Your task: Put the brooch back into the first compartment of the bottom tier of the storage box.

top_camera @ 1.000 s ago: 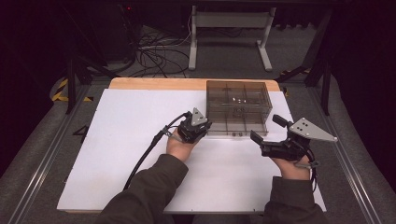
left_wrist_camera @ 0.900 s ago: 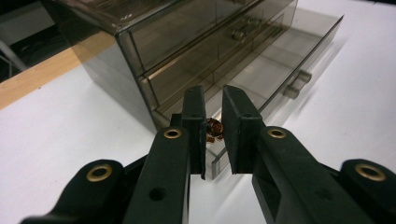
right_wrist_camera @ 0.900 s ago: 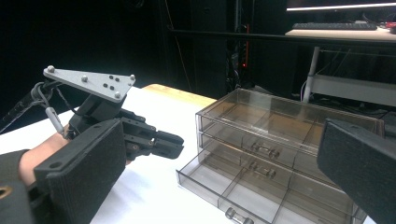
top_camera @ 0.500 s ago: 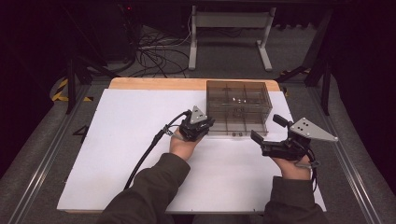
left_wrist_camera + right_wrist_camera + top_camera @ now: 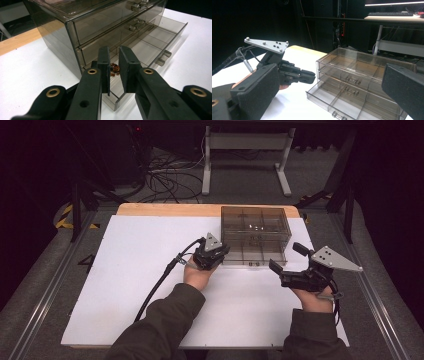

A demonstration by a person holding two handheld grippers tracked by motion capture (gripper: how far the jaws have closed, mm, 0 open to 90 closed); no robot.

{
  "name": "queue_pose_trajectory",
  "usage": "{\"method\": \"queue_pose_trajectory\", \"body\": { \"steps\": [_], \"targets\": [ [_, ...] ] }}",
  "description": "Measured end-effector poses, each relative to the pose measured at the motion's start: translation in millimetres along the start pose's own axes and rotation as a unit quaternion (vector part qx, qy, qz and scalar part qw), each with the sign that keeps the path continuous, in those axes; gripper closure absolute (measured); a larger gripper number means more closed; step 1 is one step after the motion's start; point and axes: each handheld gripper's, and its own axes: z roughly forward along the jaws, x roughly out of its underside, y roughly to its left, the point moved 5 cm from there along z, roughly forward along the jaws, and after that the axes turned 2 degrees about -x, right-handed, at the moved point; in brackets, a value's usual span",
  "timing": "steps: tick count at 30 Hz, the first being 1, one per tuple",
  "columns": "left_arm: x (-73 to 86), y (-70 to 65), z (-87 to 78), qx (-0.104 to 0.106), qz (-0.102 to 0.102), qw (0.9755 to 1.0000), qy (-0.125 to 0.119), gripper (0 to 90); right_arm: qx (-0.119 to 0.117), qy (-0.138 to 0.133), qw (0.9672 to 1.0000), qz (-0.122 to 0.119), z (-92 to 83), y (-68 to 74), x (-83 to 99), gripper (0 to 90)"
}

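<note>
- Hovering over the pulled-out bottom drawer (image 5: 150, 47) of the smoky clear drawer cabinet (image 5: 255, 232), the left gripper (image 5: 114, 67) is seen with its jaws drawn nearly together and nothing pinched between them.
- A small reddish-brown object (image 5: 114, 68) is seen lying in the drawer's near corner compartment, just beyond the jaw tips; what it is cannot be told from this view, possibly a small bead or a sweet.
- The cabinet is placed toward the far right corner of the white sheet (image 5: 140, 270), its open drawer facing the near edge.
- The right gripper (image 5: 285, 270) is held off the cabinet's right front corner with its jaws spread wide and empty; the cabinet is not touched by it.
- Step in hand, as judged: the small object is either to be picked from or has been left in the corner compartment.
- If it is to be picked, the jaws should be opened before descent, lowered straight down clear of the drawer wall and dividers, and closed gently, since a small hard piece may skid on the smooth plastic.
- The light cabinet could be steadied by the right gripper if it slides.
- Surface: a white sheet laid over a wooden board (image 5: 165, 210), of which a strip is exposed along the far edge.
- Room: dark, with grey carpet, tangled cables (image 5: 165, 180) and a white stand (image 5: 245, 150) beyond the far edge.
</note>
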Motion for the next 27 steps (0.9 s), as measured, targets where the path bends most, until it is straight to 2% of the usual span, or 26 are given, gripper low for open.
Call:
{"method": "queue_pose_trajectory", "body": {
  "steps": [4,27],
  "targets": [
    [0.9,1.8,2.4,-0.004,-0.005,1.0,-0.002,79.8,0.0,0.0,1.0,0.0,0.0,-0.4,0.1,1.8],
    [13.0,0.0,15.2,0.008,-0.014,0.9997,0.017,79.2,-0.001,0.001,1.0,0.0,0.7,0.0,0.4,1.9]
  ]
}}
